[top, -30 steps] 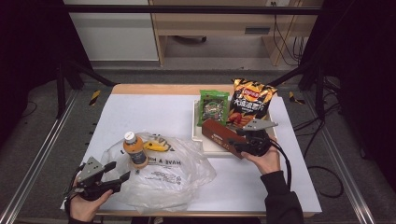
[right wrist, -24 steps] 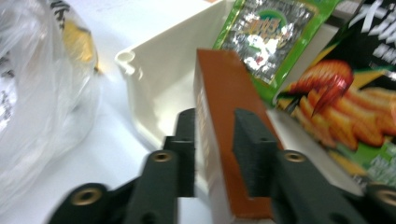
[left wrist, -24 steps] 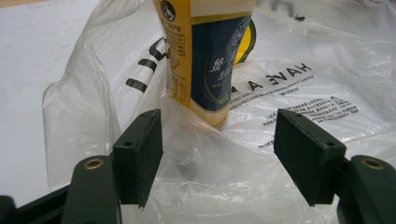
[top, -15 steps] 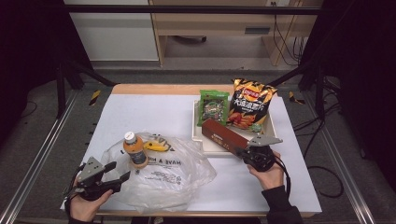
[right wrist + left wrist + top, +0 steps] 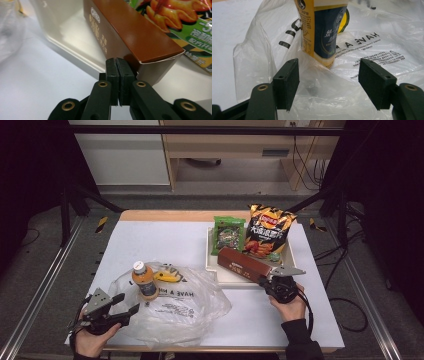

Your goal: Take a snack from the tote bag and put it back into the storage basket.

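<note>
A brown carton [image 5: 244,264] lies slantwise on the white tray [image 5: 227,278], its near end sticking over the tray's front rim. My right gripper [image 5: 268,281] sits at that near end, shut, pads pressed together with nothing between them; in the right gripper view the right gripper [image 5: 119,75] stands just in front of the carton [image 5: 140,37]. An orange-capped drink bottle [image 5: 144,281] stands on a clear plastic bag [image 5: 175,312]. My left gripper [image 5: 126,304] is open just short of it, and the left gripper view shows the bottle [image 5: 322,30] beyond the gap of the left gripper [image 5: 328,75].
A chips bag [image 5: 267,232] and a green snack packet [image 5: 229,235] lean at the tray's back. A yellow item [image 5: 167,276] lies in the plastic bag behind the bottle. White tabletop [image 5: 150,240] stretches to the back left; the table's front edge is close to both hands.
The right gripper has drawn back a little toward the near right and lower, and its jaws have closed. The left gripper, bottle and bag have stayed put.
</note>
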`<control>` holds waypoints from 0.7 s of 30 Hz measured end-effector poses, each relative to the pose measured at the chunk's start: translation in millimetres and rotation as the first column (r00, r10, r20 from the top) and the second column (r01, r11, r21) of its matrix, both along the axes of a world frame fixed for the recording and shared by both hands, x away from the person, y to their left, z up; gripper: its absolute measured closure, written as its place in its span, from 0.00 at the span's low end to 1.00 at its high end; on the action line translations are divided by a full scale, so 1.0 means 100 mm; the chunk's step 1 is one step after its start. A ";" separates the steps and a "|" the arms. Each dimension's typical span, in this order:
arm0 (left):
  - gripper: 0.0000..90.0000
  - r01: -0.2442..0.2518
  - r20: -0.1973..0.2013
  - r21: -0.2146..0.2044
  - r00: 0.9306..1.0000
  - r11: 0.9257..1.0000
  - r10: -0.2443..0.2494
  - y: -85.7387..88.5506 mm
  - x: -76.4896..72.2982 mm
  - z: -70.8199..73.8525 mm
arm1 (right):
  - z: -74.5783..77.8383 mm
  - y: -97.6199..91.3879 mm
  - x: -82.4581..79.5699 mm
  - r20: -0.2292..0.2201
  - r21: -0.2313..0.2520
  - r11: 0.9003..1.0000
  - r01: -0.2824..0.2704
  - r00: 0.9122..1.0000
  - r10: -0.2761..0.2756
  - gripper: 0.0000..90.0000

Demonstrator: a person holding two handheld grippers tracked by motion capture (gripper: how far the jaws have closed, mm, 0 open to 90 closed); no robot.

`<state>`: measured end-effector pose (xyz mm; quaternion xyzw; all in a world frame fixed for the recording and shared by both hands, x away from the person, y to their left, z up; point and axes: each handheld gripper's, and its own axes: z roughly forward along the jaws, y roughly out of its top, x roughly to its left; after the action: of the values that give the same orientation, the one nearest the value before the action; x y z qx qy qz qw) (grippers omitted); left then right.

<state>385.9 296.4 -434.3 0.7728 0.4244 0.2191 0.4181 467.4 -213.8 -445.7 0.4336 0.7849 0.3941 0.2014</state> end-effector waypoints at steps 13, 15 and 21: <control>0.37 0.001 -0.002 0.001 1.000 1.000 -0.001 -0.01 0.00 -0.01 | -0.10 -0.11 0.10 0.006 -0.008 0.991 0.131 0.991 -0.131 0.99; 0.37 0.001 -0.003 0.001 1.000 1.000 -0.001 -0.01 0.01 -0.01 | -0.11 -0.13 0.10 0.010 -0.013 0.989 0.150 0.989 -0.149 0.99; 0.37 0.001 -0.005 0.002 1.000 1.000 -0.001 -0.01 0.01 -0.02 | -0.12 -0.16 0.12 0.014 -0.019 0.985 0.172 0.985 -0.171 0.97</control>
<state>386.6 295.0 -436.1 0.7739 0.4249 0.2172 0.4163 479.4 -229.6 -458.1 0.4950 0.7475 0.3699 0.2438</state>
